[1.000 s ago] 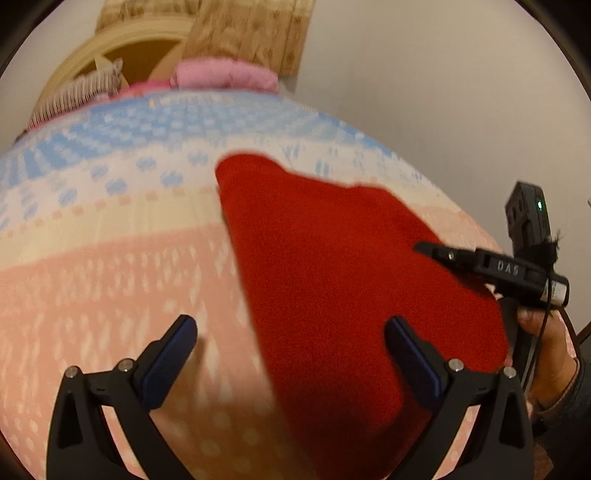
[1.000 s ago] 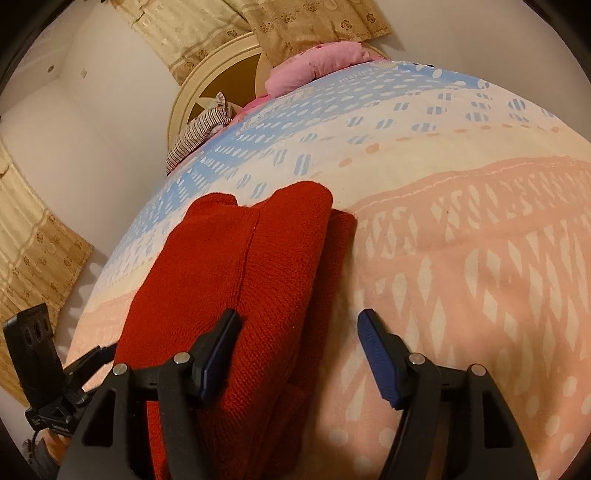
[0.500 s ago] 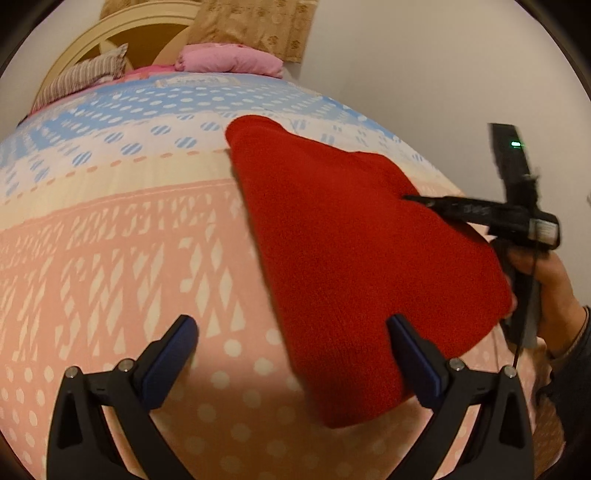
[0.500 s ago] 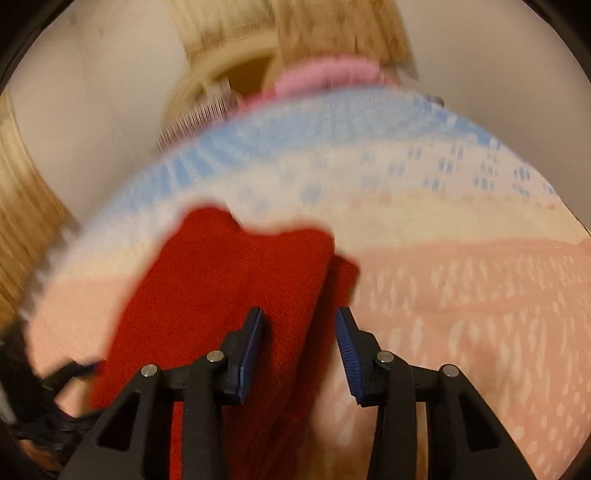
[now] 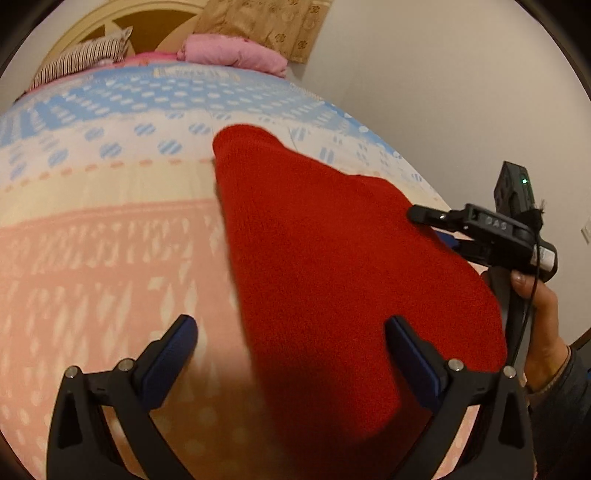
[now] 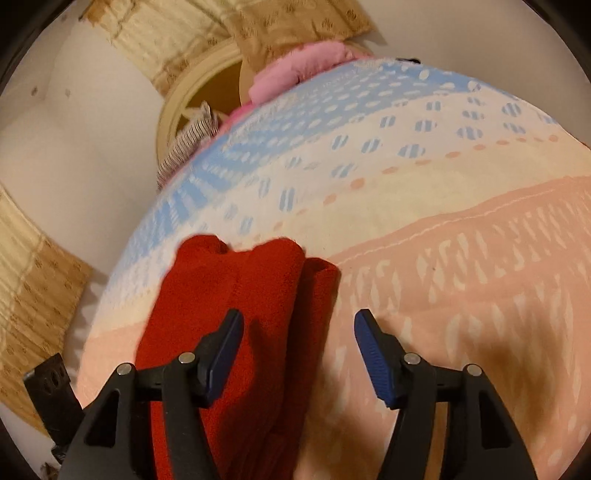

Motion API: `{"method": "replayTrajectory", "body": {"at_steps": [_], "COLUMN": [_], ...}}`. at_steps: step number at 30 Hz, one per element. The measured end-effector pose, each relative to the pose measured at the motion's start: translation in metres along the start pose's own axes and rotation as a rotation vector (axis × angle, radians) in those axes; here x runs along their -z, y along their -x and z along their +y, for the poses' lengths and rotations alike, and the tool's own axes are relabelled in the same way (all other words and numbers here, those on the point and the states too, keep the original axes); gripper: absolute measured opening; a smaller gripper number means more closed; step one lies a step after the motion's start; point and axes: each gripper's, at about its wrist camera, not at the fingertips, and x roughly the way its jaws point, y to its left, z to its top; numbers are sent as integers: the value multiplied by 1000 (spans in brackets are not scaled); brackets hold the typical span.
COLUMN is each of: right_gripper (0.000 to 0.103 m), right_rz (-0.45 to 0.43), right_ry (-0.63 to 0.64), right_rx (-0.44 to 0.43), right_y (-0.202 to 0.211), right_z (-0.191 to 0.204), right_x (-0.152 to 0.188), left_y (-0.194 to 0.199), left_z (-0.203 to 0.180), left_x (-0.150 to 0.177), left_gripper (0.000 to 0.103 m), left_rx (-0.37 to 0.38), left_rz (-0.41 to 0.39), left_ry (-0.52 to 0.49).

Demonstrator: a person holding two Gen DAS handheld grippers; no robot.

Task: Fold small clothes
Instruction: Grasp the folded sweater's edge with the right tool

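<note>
The red garment (image 6: pixel 236 332) lies folded on the bedspread (image 6: pixel 461 258) (pink-patterned); the left gripper (image 5: pixel 291 354) and the right gripper (image 6: pixel 299 354), its jaws just reopened, gape above it, gripping nothing.

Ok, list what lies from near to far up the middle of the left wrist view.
Red knitted garment, lying folded → pink band of the patterned bedspread → cream band, then blue dotted band of the same cover → pink fluffy pillow → tan patterned curtain.
</note>
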Motion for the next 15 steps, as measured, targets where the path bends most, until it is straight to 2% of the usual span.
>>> {"method": "replayTrajectory", "body": {"at_steps": [1, 7, 9, 11, 15], "right_gripper": [63, 63, 58, 45, 41], "right_rz": [10, 18, 24, 37, 31], "right_ry": [3, -7, -1, -10, -27], "right_rx": [10, -54, -63, -92, -131], "right_y": [-4, -16, -19, -25, -33], "right_z": [-1, -6, -5, -6, -6], "right_x": [-1, -9, -12, -15, -15], "left_y": [0, -4, -4, -4, -3], "left_z": [0, -7, -7, -6, -7], "left_x": [0, 4, 4, 4, 6], "left_gripper": [103, 103, 103, 103, 103], "left_rx": [1, -24, -30, -27, -28], "left_rz": [0, -9, -8, -9, -16], "left_ry": [-2, -36, -40, -40, -48]}}
